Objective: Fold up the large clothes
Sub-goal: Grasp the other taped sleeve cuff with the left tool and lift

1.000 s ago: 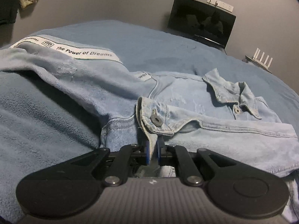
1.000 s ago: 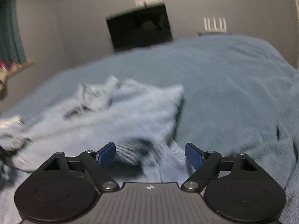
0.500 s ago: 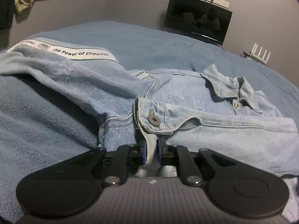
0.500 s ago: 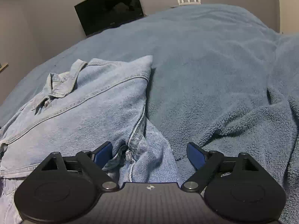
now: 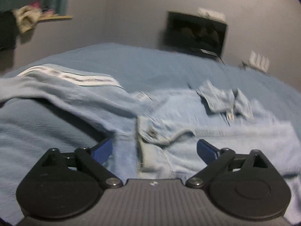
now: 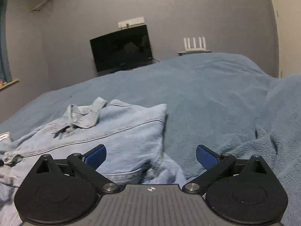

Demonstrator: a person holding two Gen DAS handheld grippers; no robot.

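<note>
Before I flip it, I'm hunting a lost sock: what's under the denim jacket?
Only the blue blanket shows around the denim jacket, which lies flat on it. Whatever is beneath the jacket is covered.

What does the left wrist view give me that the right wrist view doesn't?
Left wrist only: the sleeve stretched out to the left with its white printed tape, the buttoned cuff between the opening jaws of the left gripper, and a wall shelf.

Right wrist only: the jacket's folded right edge, bare blanket beyond, and the right gripper, jaws opening.

Both: the denim jacket's collar, the TV, the router.
</note>
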